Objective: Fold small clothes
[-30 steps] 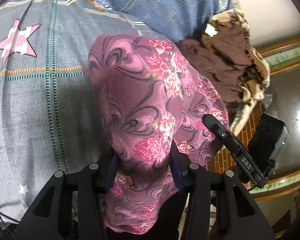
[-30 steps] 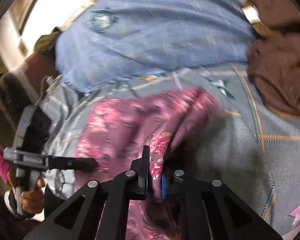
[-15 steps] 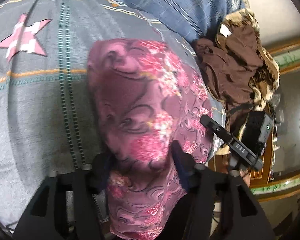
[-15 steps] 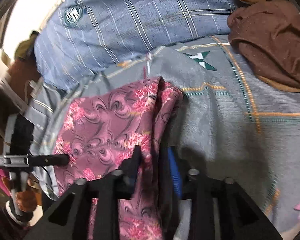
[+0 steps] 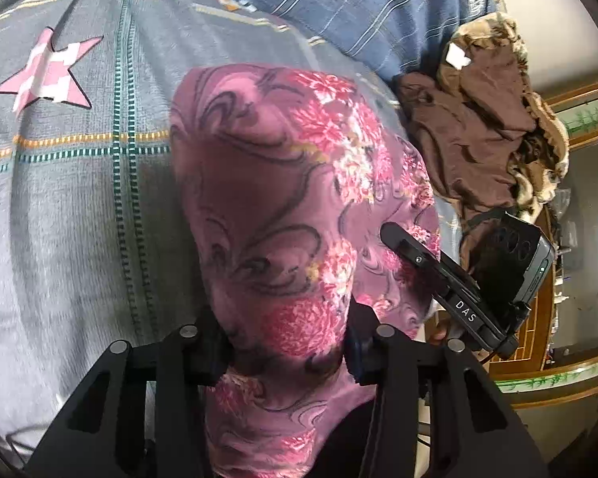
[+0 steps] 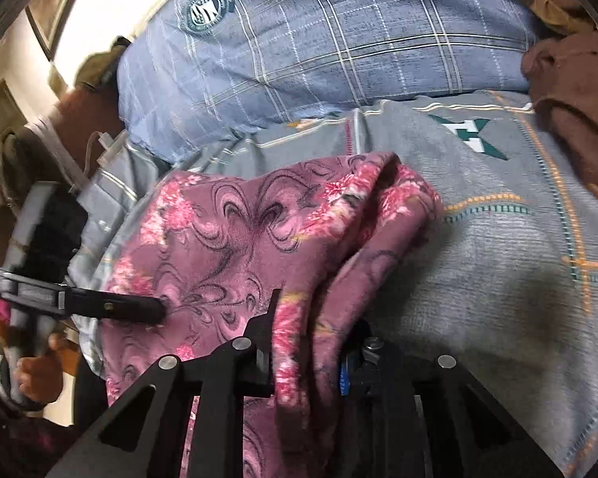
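Right now a pink floral garment [image 5: 283, 207] lies on a grey patterned bedsheet [image 5: 79, 215], with its near edge gathered up into both grippers. The left gripper [image 5: 285, 352] has the cloth bunched between its two fingers [image 5: 209, 352], which are closing and press on it from both sides. The right gripper [image 6: 305, 352] likewise has a thick fold of the same garment between its fingers [image 6: 265, 342], also closing on the fabric. In the right wrist view the garment's far edge is doubled over into a soft ridge near the middle of the sheet, and the left gripper's fingertip rests against the cloth at the left. A blue checked shirt [image 6: 319, 40] lies beyond the garment, touching the sheet's far side. A heap of brown clothes [image 5: 478, 127] sits to the right of the garment, near the bed's edge
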`<state>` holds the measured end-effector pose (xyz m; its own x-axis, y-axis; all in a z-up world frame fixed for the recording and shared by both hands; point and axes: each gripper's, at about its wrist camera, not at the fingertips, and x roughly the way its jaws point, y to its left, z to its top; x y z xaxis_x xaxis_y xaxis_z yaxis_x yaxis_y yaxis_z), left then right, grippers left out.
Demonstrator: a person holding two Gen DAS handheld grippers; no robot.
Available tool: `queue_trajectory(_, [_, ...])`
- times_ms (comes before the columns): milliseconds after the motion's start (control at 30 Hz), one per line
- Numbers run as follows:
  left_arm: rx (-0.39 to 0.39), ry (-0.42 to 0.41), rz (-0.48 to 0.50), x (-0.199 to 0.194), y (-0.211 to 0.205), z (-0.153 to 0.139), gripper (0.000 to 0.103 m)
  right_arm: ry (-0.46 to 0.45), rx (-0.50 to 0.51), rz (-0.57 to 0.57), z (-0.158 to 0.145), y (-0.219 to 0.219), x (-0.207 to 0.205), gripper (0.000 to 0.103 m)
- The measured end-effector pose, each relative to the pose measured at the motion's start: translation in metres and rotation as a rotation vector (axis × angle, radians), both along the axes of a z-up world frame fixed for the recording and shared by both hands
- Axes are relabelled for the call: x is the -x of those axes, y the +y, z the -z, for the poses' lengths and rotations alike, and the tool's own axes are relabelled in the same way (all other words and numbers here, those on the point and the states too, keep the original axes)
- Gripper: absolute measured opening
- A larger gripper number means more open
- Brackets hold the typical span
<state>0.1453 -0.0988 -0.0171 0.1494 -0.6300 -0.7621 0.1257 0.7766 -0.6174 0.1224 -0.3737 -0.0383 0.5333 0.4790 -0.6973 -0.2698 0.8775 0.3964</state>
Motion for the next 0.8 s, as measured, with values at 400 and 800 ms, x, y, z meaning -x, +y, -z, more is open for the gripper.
queue_trajectory(400, [0.075, -0.101, -0.074, 0.023, 0.064, -0.049, 0.041, -0.147, 0.040, -0.134, -0.072, 0.066, 0.016, 0.012])
queue_trajectory(800, [-0.060, -0.170, -0.304, -0.080, 0.160, -0.043, 0.042, -0.080, -0.200, -0.097, -0.058, 0.141, -0.107, 0.011])
